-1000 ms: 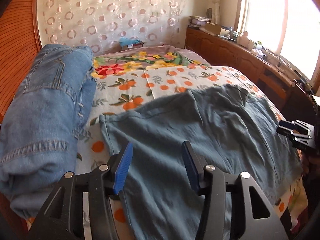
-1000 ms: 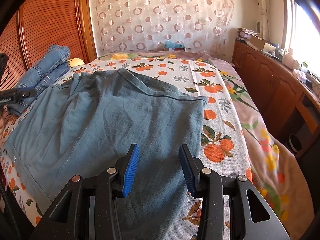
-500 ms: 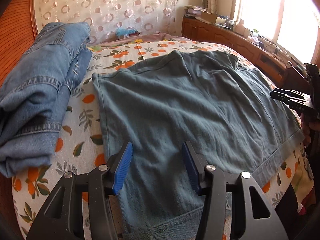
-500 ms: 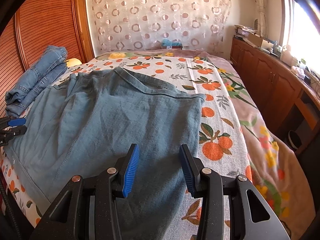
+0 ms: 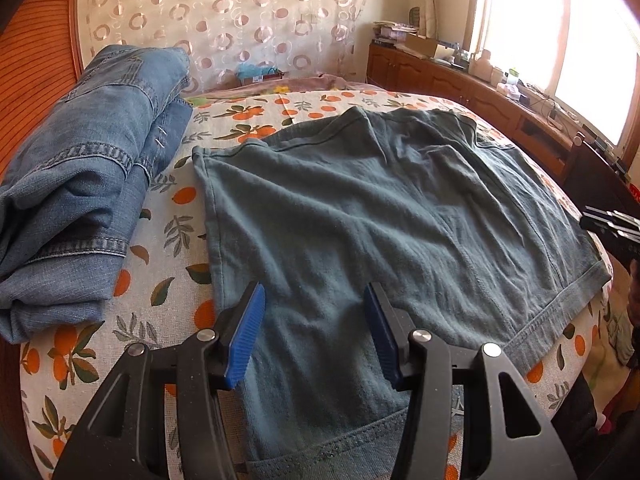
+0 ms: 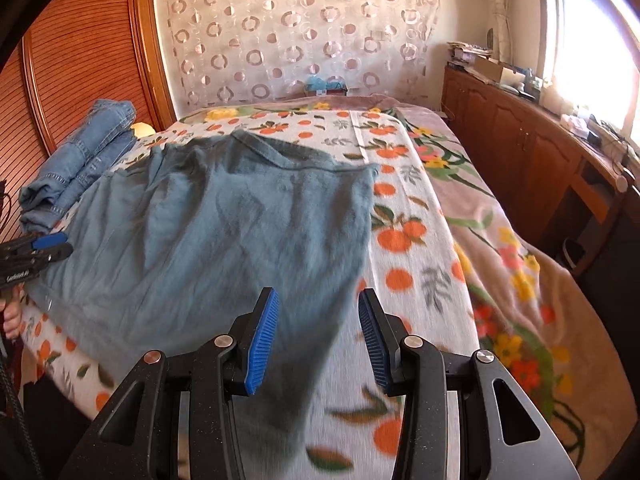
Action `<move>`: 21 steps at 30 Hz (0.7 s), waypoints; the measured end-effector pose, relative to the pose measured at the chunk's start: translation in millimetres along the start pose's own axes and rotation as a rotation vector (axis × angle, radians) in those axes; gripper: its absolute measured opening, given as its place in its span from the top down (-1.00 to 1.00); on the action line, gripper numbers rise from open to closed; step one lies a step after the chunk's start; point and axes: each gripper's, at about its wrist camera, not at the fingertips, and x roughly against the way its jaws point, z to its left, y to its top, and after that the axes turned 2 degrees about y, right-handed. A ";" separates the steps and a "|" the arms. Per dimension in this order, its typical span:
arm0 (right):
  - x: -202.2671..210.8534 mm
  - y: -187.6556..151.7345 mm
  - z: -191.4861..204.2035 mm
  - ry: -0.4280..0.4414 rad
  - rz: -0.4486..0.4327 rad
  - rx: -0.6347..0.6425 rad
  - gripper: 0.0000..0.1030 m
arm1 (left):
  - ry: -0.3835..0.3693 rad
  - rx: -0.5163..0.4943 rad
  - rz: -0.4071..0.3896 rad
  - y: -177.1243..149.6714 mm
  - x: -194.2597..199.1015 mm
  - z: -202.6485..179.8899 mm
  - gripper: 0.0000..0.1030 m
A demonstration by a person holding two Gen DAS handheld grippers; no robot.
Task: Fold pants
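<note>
Both cameras having pulled back, the wide-open left gripper (image 5: 314, 334) and right gripper (image 6: 318, 338) are hovering over the soft, limp pants (image 5: 380, 216), which are probably best taken at a stitched hem.

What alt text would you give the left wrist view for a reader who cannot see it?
The open left gripper hovers over grey-green pants spread flat on a bed with an orange-print cover, its blue-padded fingers empty. Folded blue jeans lie to the left, and the right gripper pokes in at the right edge.
</note>
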 end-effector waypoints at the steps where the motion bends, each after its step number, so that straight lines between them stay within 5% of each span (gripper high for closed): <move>1: 4.4 -5.1 -1.0 -0.001 0.010 -0.007 0.16 | -0.001 0.002 -0.001 0.3 -0.2 0.5 -0.02; 18: 29.0 -32.1 7.0 0.057 0.101 -0.036 0.17 | 0.015 0.051 -0.020 -1.6 3.2 8.8 -0.02; 21: 29.2 -31.8 12.7 0.051 0.110 -0.017 0.51 | 0.028 0.064 -0.037 -2.2 6.6 10.1 -0.02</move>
